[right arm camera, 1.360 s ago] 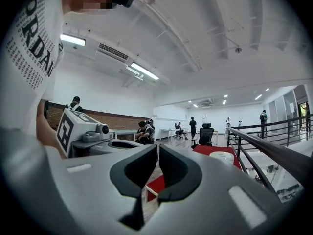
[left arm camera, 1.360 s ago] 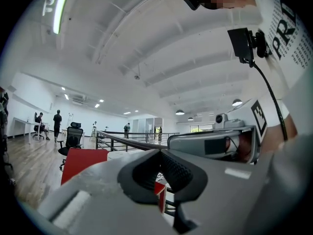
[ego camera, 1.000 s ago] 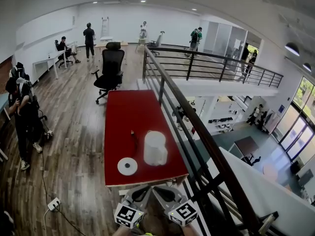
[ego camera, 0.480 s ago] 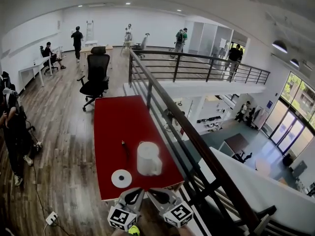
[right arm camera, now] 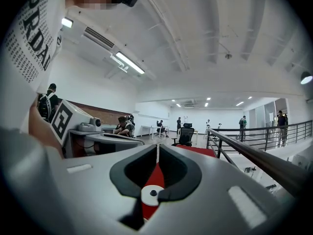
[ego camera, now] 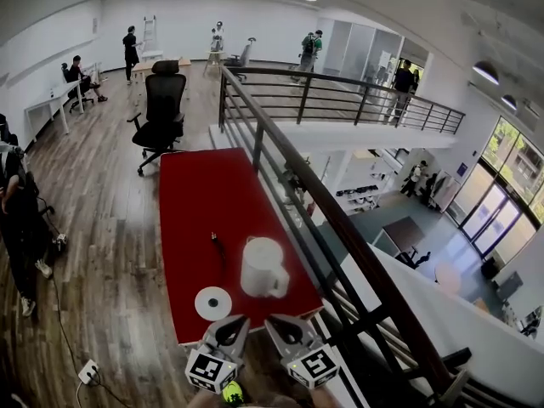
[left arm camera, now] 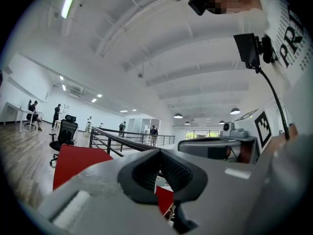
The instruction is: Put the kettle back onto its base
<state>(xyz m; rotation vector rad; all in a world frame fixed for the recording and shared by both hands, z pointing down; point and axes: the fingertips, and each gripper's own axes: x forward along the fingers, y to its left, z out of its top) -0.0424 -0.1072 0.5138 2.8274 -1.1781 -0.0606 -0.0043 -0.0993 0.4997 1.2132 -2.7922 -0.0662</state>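
From where I stand, the two tongs sit nearest, held low just short of the table's near edge. The left gripper (ego camera: 237, 321) and the right gripper (ego camera: 274, 320) are side by side, both clenched with nothing in them and both pointing level across the red table (ego camera: 204, 194). Just past them the white round base (ego camera: 212, 303) lies flat near the front edge, with a thin dark cord (ego camera: 218, 245) trailing away behind it. The white kettle (ego camera: 263, 267) stands upright on the cloth just beside the base, to its right and a little farther back, not on it. It is close to the table edge that runs along the railing (ego camera: 331, 219). I'd judge the step in hand is the reach, so a gripper, likely the right, must spread its jaws before it arrives, not at the kettle. The handle seems to face the near right. It should be taken squarely there, not nudged, since a push could send the kettle toward the rail side. Then it wants lifting straight, carrying level over the disc, centring, and lowering upright. Beyond are an office chair (ego camera: 161, 109) and people (ego camera: 132, 45) well apart.
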